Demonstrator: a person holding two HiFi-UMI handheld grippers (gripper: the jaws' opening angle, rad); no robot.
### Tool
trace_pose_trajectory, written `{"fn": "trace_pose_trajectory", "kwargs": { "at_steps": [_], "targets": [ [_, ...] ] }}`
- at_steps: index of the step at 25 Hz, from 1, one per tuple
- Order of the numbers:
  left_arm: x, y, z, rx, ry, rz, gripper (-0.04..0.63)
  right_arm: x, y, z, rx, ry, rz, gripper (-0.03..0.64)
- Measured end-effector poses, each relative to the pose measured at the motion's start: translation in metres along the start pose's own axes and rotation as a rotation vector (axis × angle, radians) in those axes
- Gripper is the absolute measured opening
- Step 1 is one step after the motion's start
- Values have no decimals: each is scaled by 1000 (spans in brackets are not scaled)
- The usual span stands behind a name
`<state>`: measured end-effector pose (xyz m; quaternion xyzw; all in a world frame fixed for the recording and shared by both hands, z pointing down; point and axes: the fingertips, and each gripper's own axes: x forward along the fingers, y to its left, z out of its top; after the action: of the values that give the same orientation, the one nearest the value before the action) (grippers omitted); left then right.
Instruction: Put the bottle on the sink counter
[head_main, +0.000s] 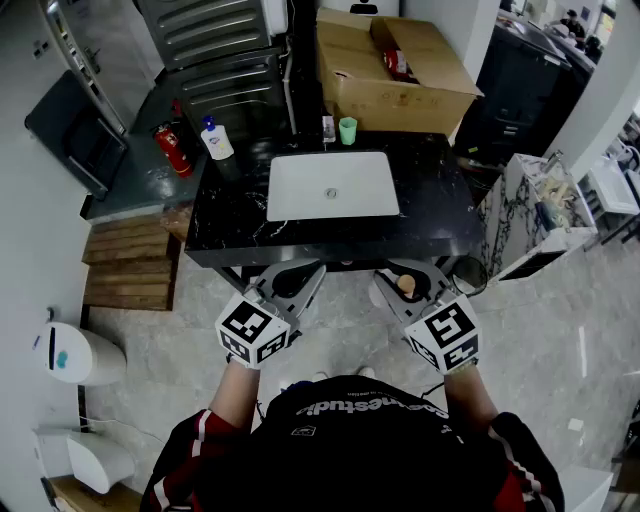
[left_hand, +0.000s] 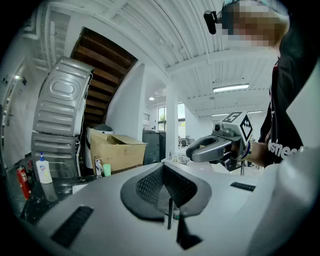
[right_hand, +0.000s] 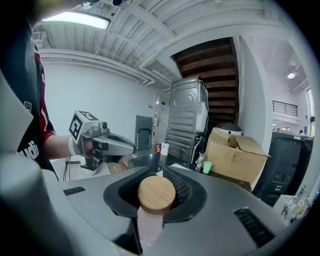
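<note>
Progress: placement not yet done. The bottle (head_main: 406, 284) is off the tabletop (head_main: 430, 210), carried in the air on the near side of the sink (head_main: 332, 186), short of the tabletop's front edge.

Right gripper (head_main: 410, 285): jaws pinching the bottle. The right gripper view shows the round wooden cap and pale pink body of the bottle (right_hand: 156, 194) seated between the meshed pads, cap end toward the camera.

Left gripper (head_main: 290, 283): jaws pressed together with nothing between them, as the left gripper view shows. It is held level with the right one, also on the near side of the sink.

Left to do, as I judge it: carry the bottle forward over the tabletop, set it on bare black stone beside the sink, then release.

Containers:
- Sink: white basin, nothing in it but the drain.
- Cardboard box (head_main: 390, 75): behind the sink, flaps open, one red item (head_main: 398, 63) lying inside.
- Green cup (head_main: 347, 130): just behind the sink; contents cannot be told.
- Pump dispenser (head_main: 216, 140): to the left of the sink and behind it, white with a blue top.
</note>
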<state>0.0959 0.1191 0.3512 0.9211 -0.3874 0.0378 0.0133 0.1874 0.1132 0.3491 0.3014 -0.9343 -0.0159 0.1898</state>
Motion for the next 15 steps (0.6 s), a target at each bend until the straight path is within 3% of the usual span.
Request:
{"fn": "trace_pose_trajectory", "kwargs": {
  "at_steps": [15],
  "targets": [
    [7, -13, 7, -29, -20, -12, 12, -4, -6, -9, 3, -4, 7, 104]
  ]
}}
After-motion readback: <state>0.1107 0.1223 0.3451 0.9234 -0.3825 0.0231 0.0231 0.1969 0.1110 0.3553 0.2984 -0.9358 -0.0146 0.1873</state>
